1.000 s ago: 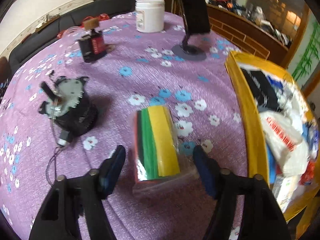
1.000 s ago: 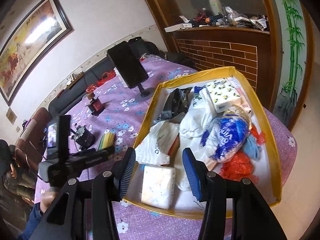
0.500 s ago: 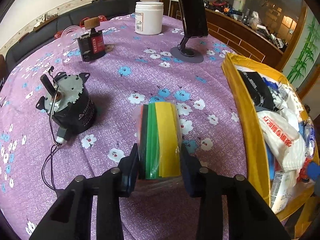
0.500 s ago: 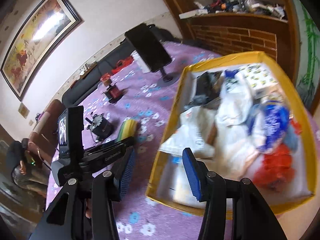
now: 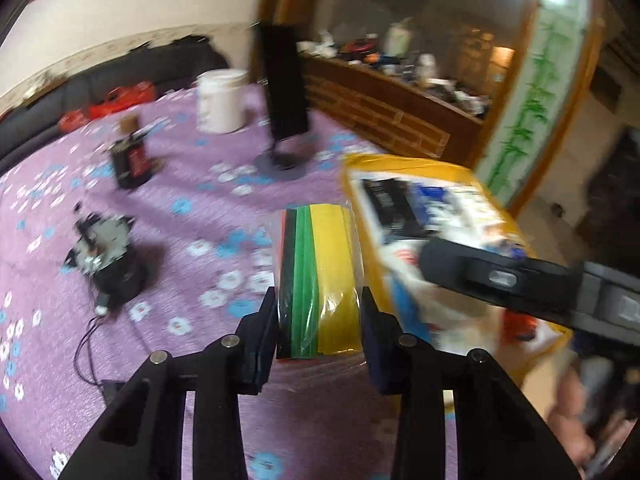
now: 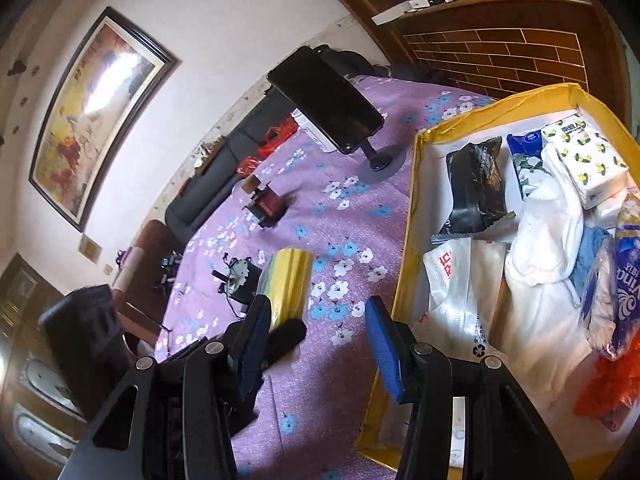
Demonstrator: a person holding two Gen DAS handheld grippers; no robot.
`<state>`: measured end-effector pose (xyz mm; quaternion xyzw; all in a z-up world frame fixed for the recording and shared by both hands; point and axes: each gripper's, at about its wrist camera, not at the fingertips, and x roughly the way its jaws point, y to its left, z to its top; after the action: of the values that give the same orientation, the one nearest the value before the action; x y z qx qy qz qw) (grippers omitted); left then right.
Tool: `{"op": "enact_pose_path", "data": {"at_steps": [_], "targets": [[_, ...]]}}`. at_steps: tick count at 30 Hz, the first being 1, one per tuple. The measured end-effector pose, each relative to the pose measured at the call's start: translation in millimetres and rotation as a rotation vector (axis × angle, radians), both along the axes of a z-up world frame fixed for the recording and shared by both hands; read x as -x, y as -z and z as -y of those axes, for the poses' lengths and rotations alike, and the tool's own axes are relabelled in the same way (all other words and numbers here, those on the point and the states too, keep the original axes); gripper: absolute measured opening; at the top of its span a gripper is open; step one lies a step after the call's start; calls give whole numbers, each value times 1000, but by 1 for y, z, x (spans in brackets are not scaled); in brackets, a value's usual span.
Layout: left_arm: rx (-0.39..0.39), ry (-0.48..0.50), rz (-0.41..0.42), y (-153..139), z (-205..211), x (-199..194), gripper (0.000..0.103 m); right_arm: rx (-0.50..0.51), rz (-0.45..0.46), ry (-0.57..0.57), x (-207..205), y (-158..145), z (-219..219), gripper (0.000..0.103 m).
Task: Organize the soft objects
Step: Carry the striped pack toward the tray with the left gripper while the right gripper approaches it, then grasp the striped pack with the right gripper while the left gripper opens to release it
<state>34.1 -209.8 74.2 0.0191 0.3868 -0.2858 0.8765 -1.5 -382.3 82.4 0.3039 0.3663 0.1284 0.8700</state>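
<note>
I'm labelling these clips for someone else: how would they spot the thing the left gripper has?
On the purple flowered tablecloth, just left of the yellow box, the left gripper is shut on a clear-wrapped pack. Only it shows black, green and yellow stripes.

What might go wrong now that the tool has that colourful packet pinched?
The left tool grips the colourful packet by its slippery clear wrapper, so it may slide out. The yellow box is already crowded, so the packet may perch on the pile. The right tool hovers close and may get bumped.
</note>
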Motion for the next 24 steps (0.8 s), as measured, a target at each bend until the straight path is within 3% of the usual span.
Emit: {"op": "enact_pose_path", "data": {"at_steps": [6,8,9,13,24], "targets": [[11,135,61,-8,22,26,36,-66,4,-8,2,5,9,53],[9,163,76,-8,27,33,36,-89,10,-19,5,6,10,43],[8,179,78,-7,29,35,36,-95,17,-25,7,6,10,31],[-18,203,107,-2,38,45,36,-55,42,-25,18,5,11,26],[-118,233,201,8,61,74,37,-63,95,-8,47,16,29,25]]}}
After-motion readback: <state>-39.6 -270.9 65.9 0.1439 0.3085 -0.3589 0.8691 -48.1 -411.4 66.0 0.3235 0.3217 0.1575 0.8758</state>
